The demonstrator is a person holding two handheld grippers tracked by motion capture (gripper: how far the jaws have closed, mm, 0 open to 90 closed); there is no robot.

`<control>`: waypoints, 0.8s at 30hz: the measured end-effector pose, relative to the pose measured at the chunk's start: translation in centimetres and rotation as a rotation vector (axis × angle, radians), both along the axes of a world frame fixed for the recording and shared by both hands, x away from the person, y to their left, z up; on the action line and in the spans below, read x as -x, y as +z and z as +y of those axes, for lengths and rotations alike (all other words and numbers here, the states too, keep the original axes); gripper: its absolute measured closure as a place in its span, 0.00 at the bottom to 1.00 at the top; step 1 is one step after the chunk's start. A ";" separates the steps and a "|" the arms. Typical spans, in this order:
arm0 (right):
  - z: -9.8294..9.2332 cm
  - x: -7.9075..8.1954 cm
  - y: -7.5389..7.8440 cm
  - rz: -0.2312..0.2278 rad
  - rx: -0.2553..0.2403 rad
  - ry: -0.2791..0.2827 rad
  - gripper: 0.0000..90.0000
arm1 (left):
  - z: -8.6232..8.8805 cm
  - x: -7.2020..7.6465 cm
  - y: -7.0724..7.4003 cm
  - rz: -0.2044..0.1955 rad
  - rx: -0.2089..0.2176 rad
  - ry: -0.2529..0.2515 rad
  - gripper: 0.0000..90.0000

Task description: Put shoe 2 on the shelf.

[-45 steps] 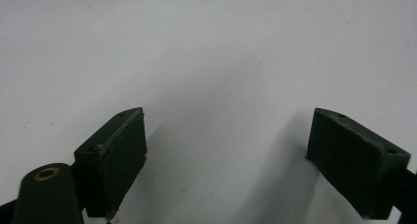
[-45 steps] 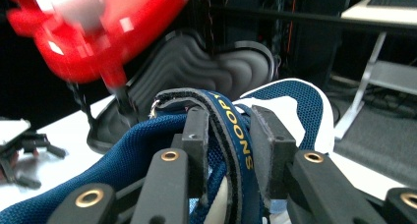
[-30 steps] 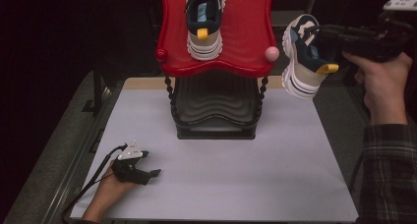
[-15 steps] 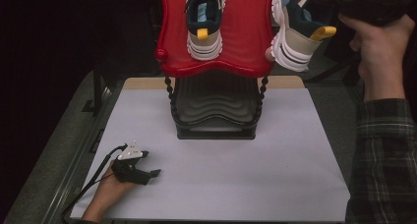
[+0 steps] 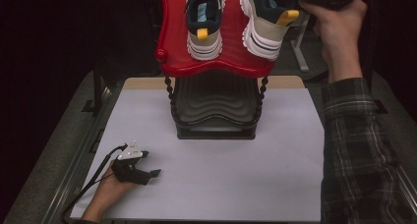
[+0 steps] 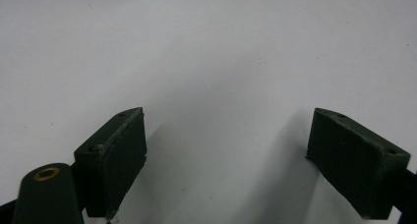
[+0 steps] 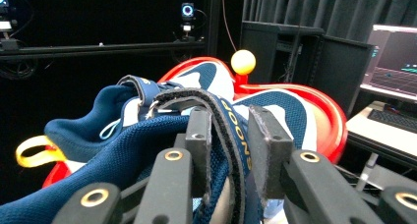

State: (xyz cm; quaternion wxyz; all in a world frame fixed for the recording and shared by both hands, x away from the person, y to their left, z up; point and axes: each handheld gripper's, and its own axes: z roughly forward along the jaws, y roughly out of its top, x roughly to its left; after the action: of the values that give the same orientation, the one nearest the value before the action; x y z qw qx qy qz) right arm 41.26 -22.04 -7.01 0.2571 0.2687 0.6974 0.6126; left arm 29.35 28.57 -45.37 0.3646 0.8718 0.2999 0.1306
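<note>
So there's a two-tier shoe rack (image 5: 216,106) sitting at the back of the grey surface (image 5: 236,184). The top tier is a glossy red tray (image 5: 172,42), and the lower one is a dark ribbed tray (image 5: 216,98). On the red tray there's one sneaker (image 5: 204,22) parked heel toward the camera, navy and white with a yellow pull tab. The second sneaker (image 5: 265,20) is up in the air just beside it, over the right part of the red tray, tilted, and I can't tell if its sole is touching the tray.

The right hand-held gripper (image 7: 228,135) is pinching that second sneaker by its tongue strap, pads squeezed on either side of it. The left hand-held gripper (image 5: 140,172) is lying down on the near left of the surface, jaws spread wide with only bare surface between them.

Count: two sneakers, one rack with two trays, two grippers. In the right gripper view there's also one yellow ball knob (image 7: 243,62) on the rack's far edge.
</note>
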 end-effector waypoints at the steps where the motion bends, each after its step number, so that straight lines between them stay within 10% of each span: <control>1: 0.3 -0.3 0.0 -0.002 0.001 0.004 0.80 | 0.0 0.0 0.0 0.001 0.000 0.000 0.16; 24: 4.5 -2.4 -0.9 -0.015 0.082 -0.028 0.78 | 0.0 0.0 0.0 0.001 0.000 -0.002 0.16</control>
State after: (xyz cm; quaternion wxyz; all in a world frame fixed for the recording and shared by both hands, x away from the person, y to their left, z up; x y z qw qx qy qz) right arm 43.67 -17.57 -7.89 0.2815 0.2631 0.7163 0.5818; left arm 29.39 28.59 -45.36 0.3643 0.8722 0.2993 0.1299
